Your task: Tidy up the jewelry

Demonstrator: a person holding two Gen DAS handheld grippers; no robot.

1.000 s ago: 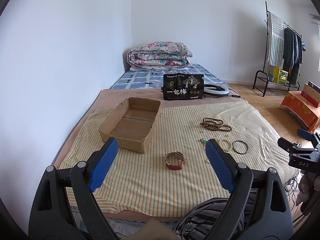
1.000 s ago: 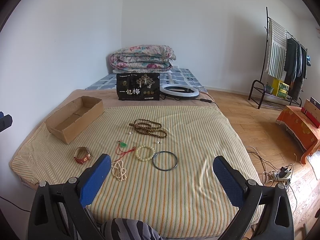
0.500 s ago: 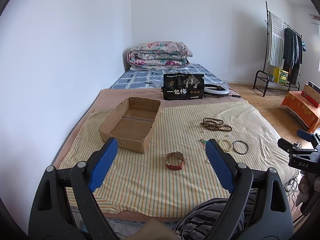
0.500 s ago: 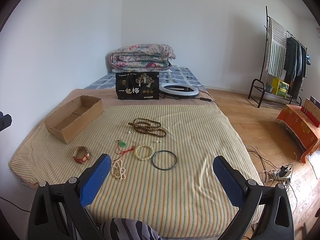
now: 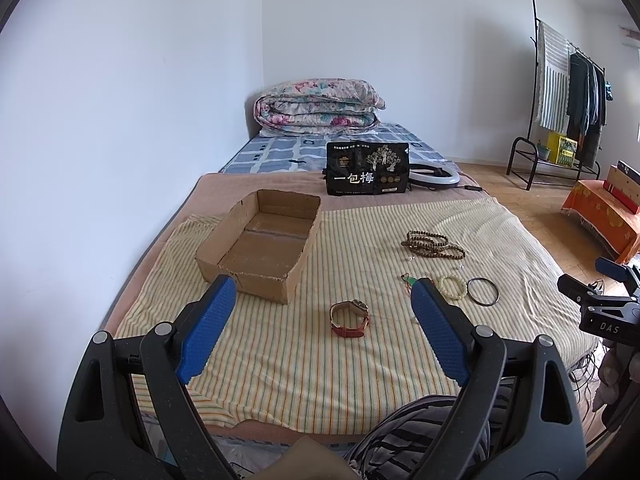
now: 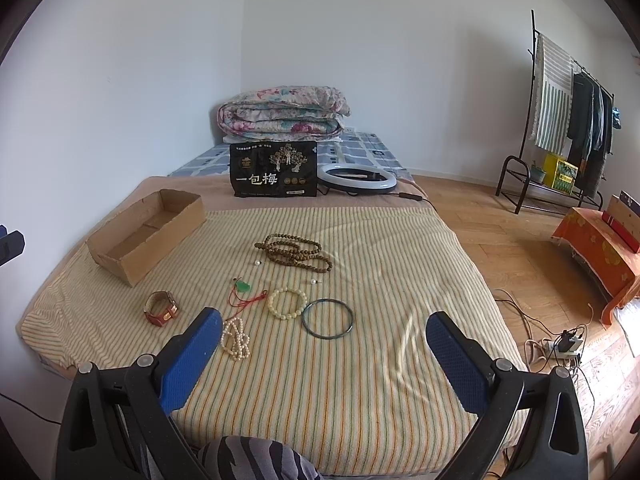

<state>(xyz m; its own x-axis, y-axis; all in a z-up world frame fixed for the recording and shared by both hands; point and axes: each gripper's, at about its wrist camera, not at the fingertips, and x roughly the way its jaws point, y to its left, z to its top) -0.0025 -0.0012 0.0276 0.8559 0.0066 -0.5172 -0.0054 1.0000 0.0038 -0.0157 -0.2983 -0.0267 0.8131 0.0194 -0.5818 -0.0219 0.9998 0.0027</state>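
Observation:
Jewelry lies on a striped cloth (image 6: 360, 380) on a bed. A red-strap watch (image 5: 349, 318) (image 6: 161, 307) lies nearest the open cardboard box (image 5: 260, 246) (image 6: 146, 236). Further right are brown prayer beads (image 6: 295, 252) (image 5: 432, 243), a green pendant on red cord (image 6: 242, 289), a cream bead bracelet (image 6: 287, 303) (image 5: 453, 282), a dark bangle (image 6: 328, 317) (image 5: 483, 290) and a white pearl string (image 6: 235, 337). My left gripper (image 5: 324, 304) is open and empty, held above the bed's near edge in front of the watch. My right gripper (image 6: 324, 340) is open and empty, near the bangle.
A black printed bag (image 6: 274, 175), a ring light (image 6: 356, 178) and a folded floral quilt (image 6: 284, 111) sit at the bed's far end. A wall runs along the left. A clothes rack (image 6: 560, 120), an orange-covered stand (image 6: 596, 248) and floor cables (image 6: 560, 344) are on the right.
The right gripper has shifted slightly; the scene in its view has drifted a little left. The left gripper has not visibly moved. Both stay open.

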